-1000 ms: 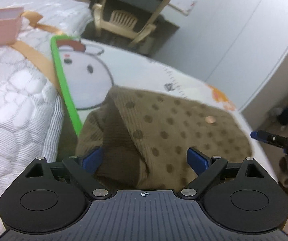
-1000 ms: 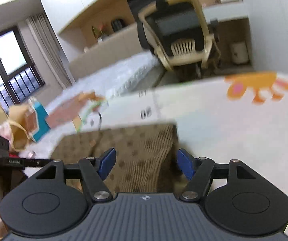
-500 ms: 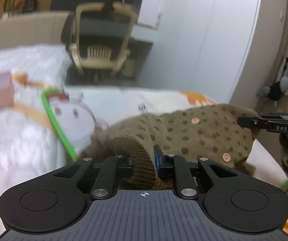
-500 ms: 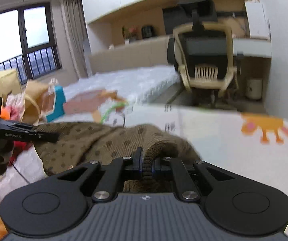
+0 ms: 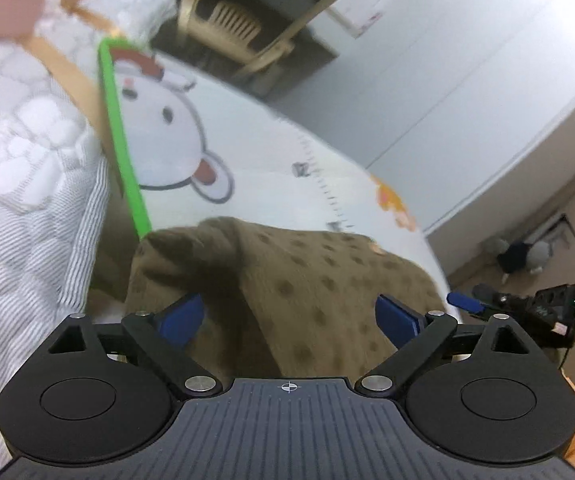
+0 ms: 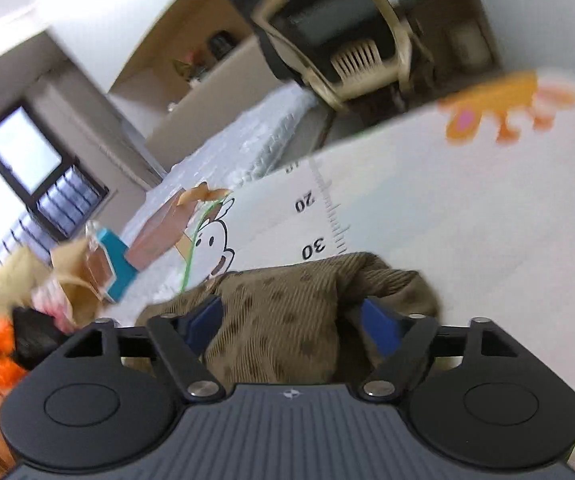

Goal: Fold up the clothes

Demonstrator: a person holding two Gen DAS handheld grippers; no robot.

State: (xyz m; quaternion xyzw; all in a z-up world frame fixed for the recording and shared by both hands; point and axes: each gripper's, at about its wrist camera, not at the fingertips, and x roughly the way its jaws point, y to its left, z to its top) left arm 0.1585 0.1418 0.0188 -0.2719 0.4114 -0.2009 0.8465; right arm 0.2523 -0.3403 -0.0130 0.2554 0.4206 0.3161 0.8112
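Half a second earlier both grippers were clamped on bunched folds of the brown dotted garment; now both have been opened and the cloth has been released onto the white play mat.

In the left wrist view, the left gripper [image 5: 289, 316] is seen with its blue fingers [image 5: 179, 316] spread wide apart, nothing pinched between them. The brown dotted garment [image 5: 307, 280] lies directly beneath and ahead of the fingers, filling the gap between them, with a raised fold running toward the left finger. Beyond the fingertips the white play mat [image 5: 271, 152] is spread, printed with a cartoon face and a ruler scale. Left of the left finger, the mat's green edge [image 5: 121, 136] is seen against a quilted white mattress [image 5: 19, 152]. Past the right finger, the tip of the other gripper is visible at the garment's far edge. A beige chair [image 5: 243, 24] is seen well ahead.

In the right wrist view, the right gripper [image 6: 293, 320] is likewise held open, its blue fingers [image 6: 203, 320] well apart and empty. The garment [image 6: 287, 312] is heaped between and just ahead of them, with a rumpled ridge near the right finger. Ahead of the fingertips the mat [image 6: 427, 208] shows the ruler marks 20 and 30. Far left of the left finger, a teal box [image 6: 117, 268] and paper bags are blurred.
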